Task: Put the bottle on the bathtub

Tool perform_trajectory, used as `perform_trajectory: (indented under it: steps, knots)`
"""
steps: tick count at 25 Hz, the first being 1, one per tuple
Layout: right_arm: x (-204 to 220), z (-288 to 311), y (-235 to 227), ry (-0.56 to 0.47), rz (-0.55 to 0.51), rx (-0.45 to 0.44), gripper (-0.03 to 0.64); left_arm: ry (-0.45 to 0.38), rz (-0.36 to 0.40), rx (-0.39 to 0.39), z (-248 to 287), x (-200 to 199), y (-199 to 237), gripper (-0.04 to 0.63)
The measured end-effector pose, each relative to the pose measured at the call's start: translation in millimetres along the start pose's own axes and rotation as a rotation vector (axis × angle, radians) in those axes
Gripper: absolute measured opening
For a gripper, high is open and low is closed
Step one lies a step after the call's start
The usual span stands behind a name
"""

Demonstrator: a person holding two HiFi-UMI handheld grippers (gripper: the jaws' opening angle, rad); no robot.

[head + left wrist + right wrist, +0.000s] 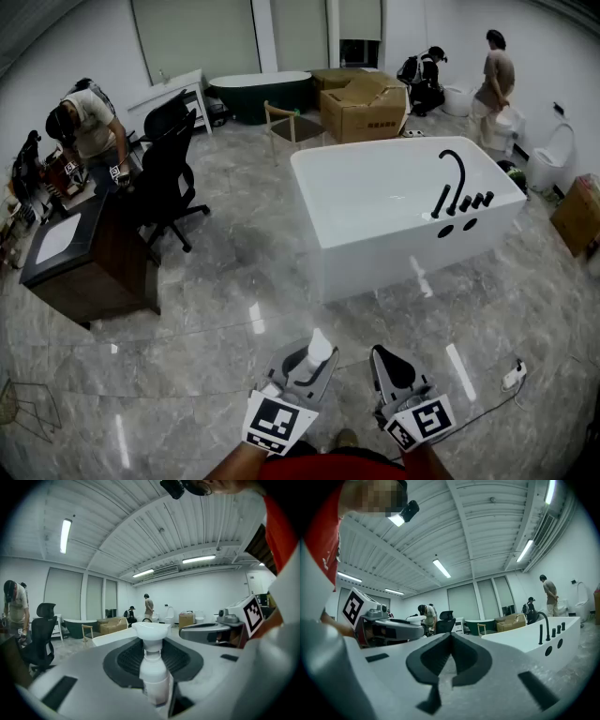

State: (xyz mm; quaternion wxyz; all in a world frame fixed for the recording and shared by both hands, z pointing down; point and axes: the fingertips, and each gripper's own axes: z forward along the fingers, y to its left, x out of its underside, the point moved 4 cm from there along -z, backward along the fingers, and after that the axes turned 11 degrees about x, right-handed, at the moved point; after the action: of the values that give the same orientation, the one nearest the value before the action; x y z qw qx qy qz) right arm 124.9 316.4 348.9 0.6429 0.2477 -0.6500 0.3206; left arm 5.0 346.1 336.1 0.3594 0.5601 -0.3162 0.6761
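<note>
A white bottle [153, 670] with a wide cap stands upright between the jaws of my left gripper [152, 677], which is shut on it. In the head view the bottle [317, 349] pokes up from the left gripper [305, 366] near the bottom middle. My right gripper [392, 367] is beside it, shut and empty; its jaws [449, 660] meet with nothing between them. The white bathtub [375, 246] with a black faucet [454, 178] stands ahead on the floor, some way from both grippers. It also shows in the right gripper view as the bathtub [529, 641].
A dark desk [80, 253] and black office chair [173, 169] stand at the left, with a person [84, 122] bending over. Cardboard boxes [364, 108], a dark green tub [261, 94] and two people [494, 70] are at the back. A cable and plug [511, 377] lie on the floor at right.
</note>
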Motion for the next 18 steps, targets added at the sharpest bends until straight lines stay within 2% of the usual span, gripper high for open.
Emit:
perform_trajectory:
  steps: [8, 18]
  knots:
    - [0, 15, 23, -0.008, 0.024, 0.01, 0.005, -0.024, -0.002, 0.012, -15, 10, 22, 0.106]
    - [20, 32, 52, 0.036, 0.011, 0.103, 0.005, -0.024, -0.011, 0.089, -33, 30, 53, 0.106]
